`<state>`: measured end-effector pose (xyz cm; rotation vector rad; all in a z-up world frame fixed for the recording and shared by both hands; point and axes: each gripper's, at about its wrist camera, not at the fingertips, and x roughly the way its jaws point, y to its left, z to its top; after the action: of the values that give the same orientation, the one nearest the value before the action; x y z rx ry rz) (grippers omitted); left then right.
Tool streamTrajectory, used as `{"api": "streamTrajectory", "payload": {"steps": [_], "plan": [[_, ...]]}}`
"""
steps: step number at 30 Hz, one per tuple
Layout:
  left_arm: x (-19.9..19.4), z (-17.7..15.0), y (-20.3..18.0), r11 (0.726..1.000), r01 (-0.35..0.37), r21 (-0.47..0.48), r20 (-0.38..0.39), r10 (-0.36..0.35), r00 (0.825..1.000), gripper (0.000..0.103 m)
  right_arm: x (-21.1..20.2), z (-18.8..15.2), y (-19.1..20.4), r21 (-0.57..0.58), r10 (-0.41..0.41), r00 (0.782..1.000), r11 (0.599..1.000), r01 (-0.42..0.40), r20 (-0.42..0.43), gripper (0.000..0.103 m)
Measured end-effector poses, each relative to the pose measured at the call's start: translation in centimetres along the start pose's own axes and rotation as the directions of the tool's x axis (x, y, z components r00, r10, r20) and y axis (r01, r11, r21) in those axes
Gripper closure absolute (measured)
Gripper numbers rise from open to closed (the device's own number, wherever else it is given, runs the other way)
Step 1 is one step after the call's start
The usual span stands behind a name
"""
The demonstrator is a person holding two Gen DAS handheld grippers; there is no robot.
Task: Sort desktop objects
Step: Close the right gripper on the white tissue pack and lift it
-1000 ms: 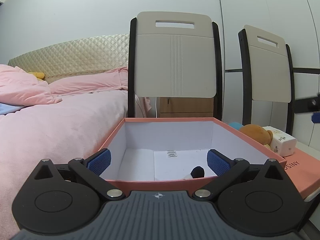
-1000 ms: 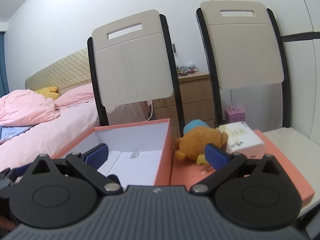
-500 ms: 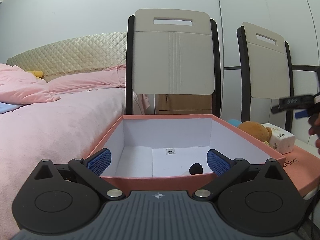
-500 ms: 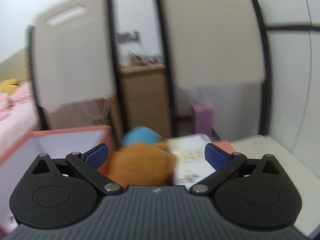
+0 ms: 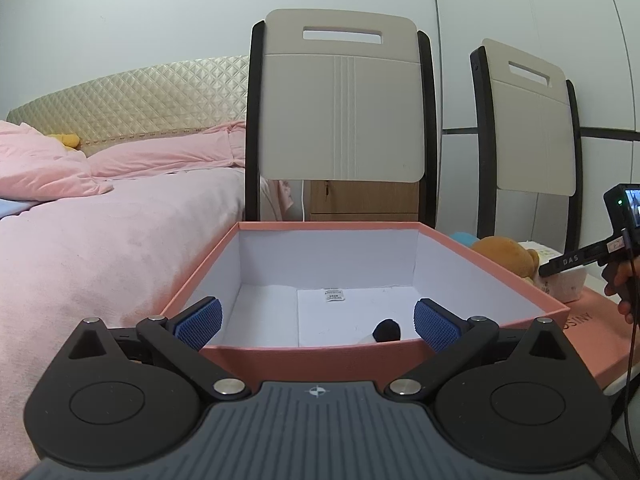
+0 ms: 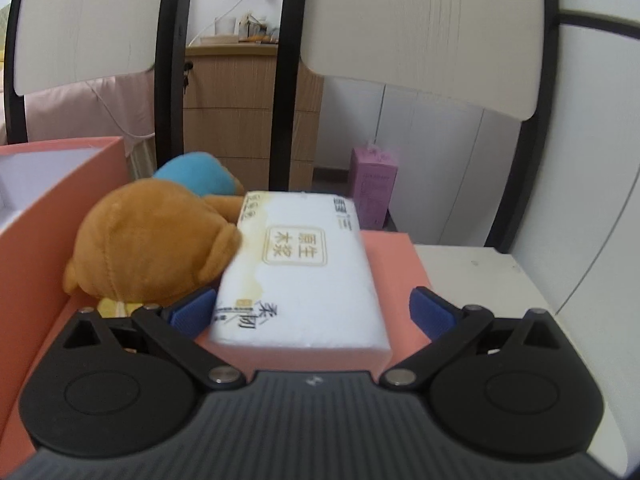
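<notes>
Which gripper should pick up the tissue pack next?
Right. The right gripper is open with the tissue pack already between its fingers. The left gripper is open over the pink box, well away from the pack.

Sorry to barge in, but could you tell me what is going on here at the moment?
A person is sorting desk items with handheld tongs. The right tongs are open around the near end of a white tissue pack, which lies on a pink lid beside a brown plush toy; they have not closed on it. The left tongs hover open over the near edge of the pink box, which already holds a small dark-tipped item.
</notes>
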<state>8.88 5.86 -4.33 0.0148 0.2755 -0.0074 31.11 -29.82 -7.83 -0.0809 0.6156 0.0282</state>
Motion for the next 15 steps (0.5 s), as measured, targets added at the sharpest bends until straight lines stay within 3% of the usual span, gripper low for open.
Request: {"api": "streamTrajectory", "payload": {"steps": [9, 11, 15], "plan": [[0.0, -0.2, 0.0, 1.000, 0.002, -0.002, 0.006, -0.002, 1.000, 0.000, 2.1, -0.3, -1.1, 0.051, 0.056, 0.997, 0.997, -0.053, -0.053, 0.002], [-0.1, -0.2, 0.0, 1.000, 0.005, -0.004, 0.010, -0.005, 1.000, 0.000, 2.2, -0.4, -1.5, 0.093, 0.069, 0.996, 0.994, -0.064, -0.055, 0.014], [-0.3, -0.2, 0.0, 1.000, 0.012, -0.007, 0.026, -0.011, 1.000, 0.000, 1.4, -0.2, -1.6, 0.129, 0.035, 0.998, 0.991, -0.027, -0.058, 0.016]]}}
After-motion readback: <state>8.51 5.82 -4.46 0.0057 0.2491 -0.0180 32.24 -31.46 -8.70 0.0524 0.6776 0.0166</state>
